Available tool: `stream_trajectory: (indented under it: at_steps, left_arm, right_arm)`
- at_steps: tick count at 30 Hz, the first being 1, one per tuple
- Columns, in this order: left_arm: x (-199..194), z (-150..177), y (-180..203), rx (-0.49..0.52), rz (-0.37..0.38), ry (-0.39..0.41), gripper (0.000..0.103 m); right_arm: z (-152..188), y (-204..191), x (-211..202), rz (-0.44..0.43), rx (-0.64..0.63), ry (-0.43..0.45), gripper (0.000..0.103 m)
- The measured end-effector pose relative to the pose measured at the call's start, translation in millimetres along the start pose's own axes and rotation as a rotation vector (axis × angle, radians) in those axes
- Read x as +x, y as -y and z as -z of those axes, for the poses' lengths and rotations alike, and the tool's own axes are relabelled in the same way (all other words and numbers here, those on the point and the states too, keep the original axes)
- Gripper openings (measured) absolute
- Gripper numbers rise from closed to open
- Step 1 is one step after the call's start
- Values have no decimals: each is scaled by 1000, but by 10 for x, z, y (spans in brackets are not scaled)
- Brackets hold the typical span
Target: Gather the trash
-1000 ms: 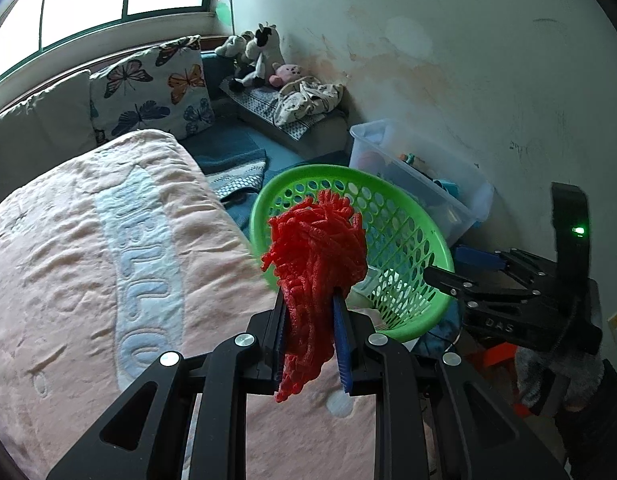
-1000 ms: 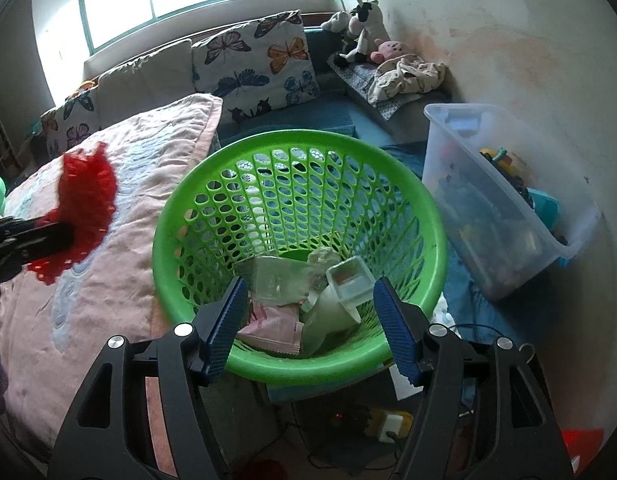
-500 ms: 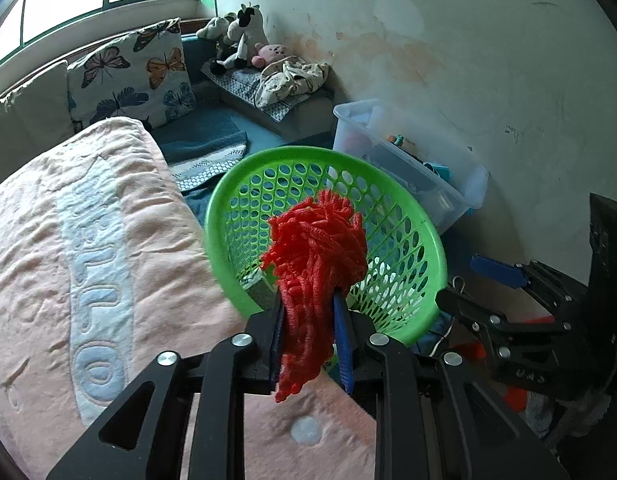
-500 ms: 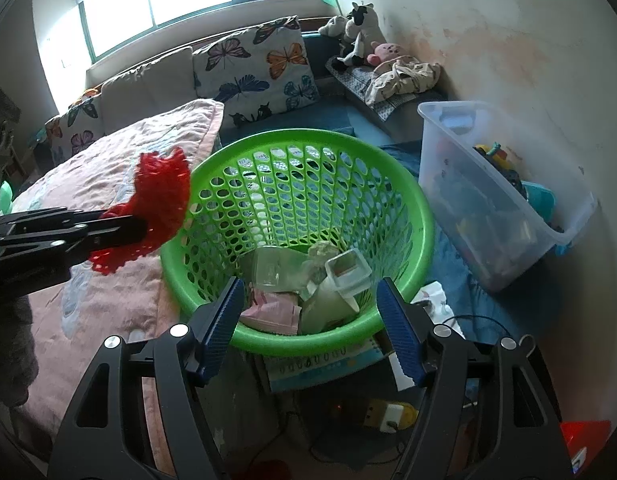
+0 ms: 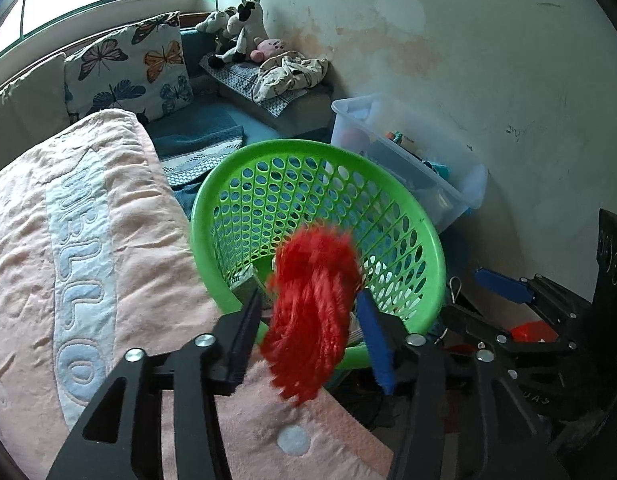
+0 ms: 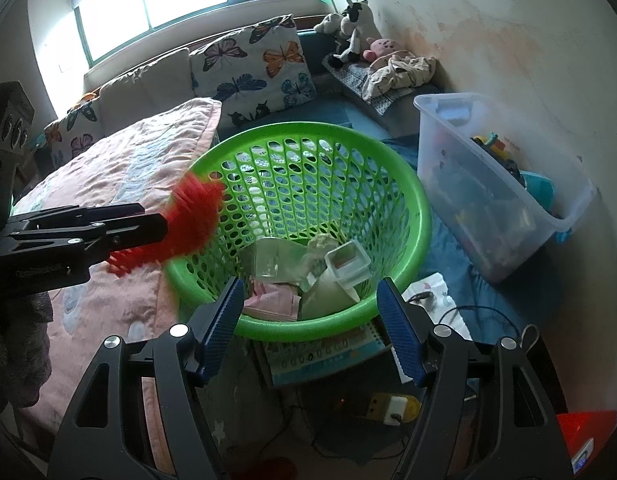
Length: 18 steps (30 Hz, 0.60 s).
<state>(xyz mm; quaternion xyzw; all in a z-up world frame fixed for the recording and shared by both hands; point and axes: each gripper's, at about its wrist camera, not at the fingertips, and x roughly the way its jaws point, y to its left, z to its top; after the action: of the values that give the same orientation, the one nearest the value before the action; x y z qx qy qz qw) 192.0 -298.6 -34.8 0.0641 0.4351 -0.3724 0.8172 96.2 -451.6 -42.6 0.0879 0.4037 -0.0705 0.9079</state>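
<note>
A fuzzy red yarn bundle [image 5: 312,304] hangs blurred between the fingers of my left gripper [image 5: 308,300], whose jaws are opening; gaps show on both sides of it. It is over the near rim of the green perforated basket [image 5: 388,184]. The right wrist view shows the same red bundle [image 6: 188,224] at the left gripper's tips [image 6: 156,224], above the basket's left rim [image 6: 420,208]. Inside lie a clear cup [image 6: 268,260], a pink wrapper [image 6: 272,300] and a white container [image 6: 346,266]. My right gripper [image 6: 308,288] stands open and empty at the basket's near edge.
A pink blanket [image 5: 68,240] covers the bed left of the basket. A clear storage bin [image 6: 500,200] with toys stands against the wall on the right. Butterfly pillows [image 6: 248,68] and plush toys [image 6: 352,36] are at the back. A power strip [image 6: 392,406] and cables lie on the floor below.
My left gripper carried the red bundle closer over the basket, then its jaws parted and the bundle slipped lower, now blurred. My right gripper stayed where it was.
</note>
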Motion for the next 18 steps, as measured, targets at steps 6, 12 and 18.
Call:
stream_trajectory:
  at_steps: [6,12,18]
  left_arm:
    - [-97,32,-20,1,-4,26,65]
    - [-305,88,-131,-17,-30,63,74]
    - [-559,187,-291,-42,-52,98,78]
  right_arm:
    - [30,-15,-21,-6,10,1,69]
    - [72,-96,-83,-3,2,16,78]
    - [103,-226,-159,-23,5,34,82]
